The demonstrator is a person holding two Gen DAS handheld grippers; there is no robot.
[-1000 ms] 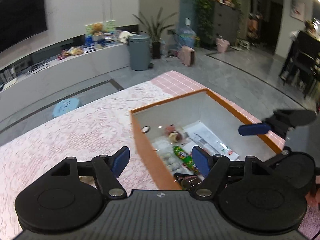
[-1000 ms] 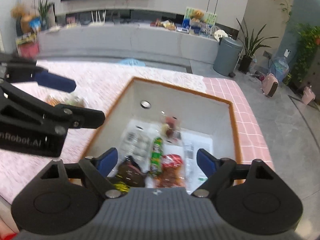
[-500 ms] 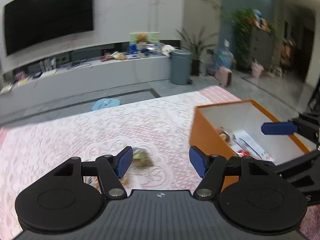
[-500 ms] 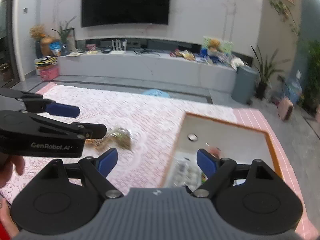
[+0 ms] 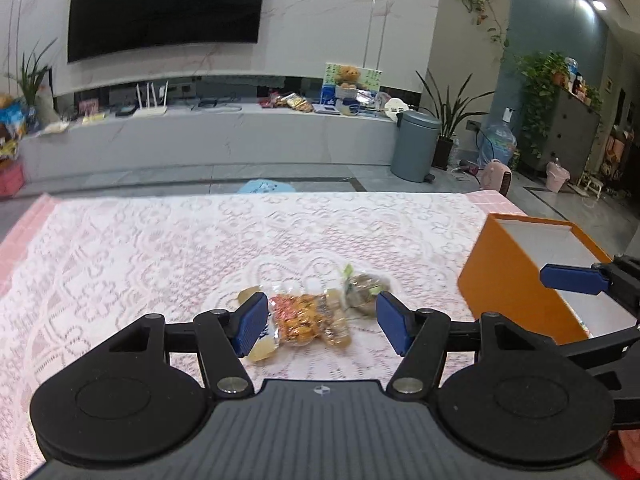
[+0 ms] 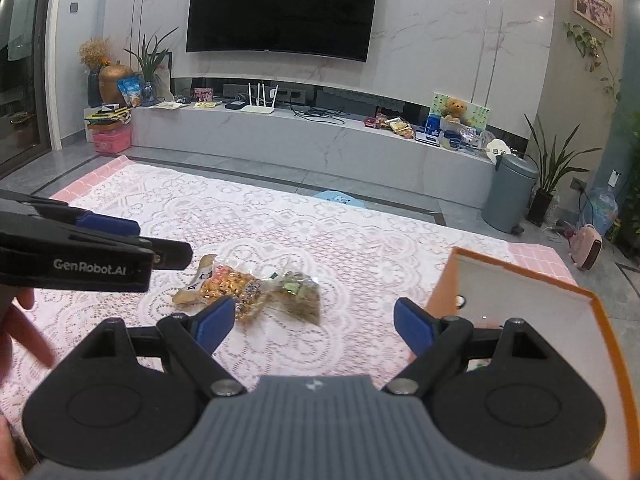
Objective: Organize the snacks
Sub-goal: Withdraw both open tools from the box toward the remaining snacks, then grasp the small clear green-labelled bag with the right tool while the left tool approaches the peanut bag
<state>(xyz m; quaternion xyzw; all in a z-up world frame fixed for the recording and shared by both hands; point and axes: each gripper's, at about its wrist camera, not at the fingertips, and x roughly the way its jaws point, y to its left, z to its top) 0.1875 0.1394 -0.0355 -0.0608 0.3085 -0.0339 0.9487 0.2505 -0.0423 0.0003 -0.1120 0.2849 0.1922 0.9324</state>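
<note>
A small pile of loose snacks lies on the lace tablecloth: an orange-and-clear packet [image 5: 300, 320] [image 6: 228, 282] and a greenish packet [image 5: 364, 286] [image 6: 300, 292] to its right. My left gripper [image 5: 320, 320] hovers just short of the pile, and its jaws are closing. The orange packet shows between them, but the pads do not touch it. My right gripper [image 6: 314, 322] stands open and empty, aimed at the cloth between the pile and the orange box [image 5: 508, 280] [image 6: 520, 276]. In the right wrist view the left gripper [image 6: 164, 240] reaches in from the left.
The table [image 5: 160, 248] has a pink-edged lace cloth. The orange box stands at its right end, its contents mostly hidden. A hand [image 6: 20, 320] shows at the left edge. Beyond the table are a blue stool [image 5: 264, 187], a grey bin [image 5: 416, 144] and a long TV cabinet.
Both views have swung left, away from above the open box to the snack pile on the cloth. The box now sits at the right edge. The left jaws look slightly narrower.
</note>
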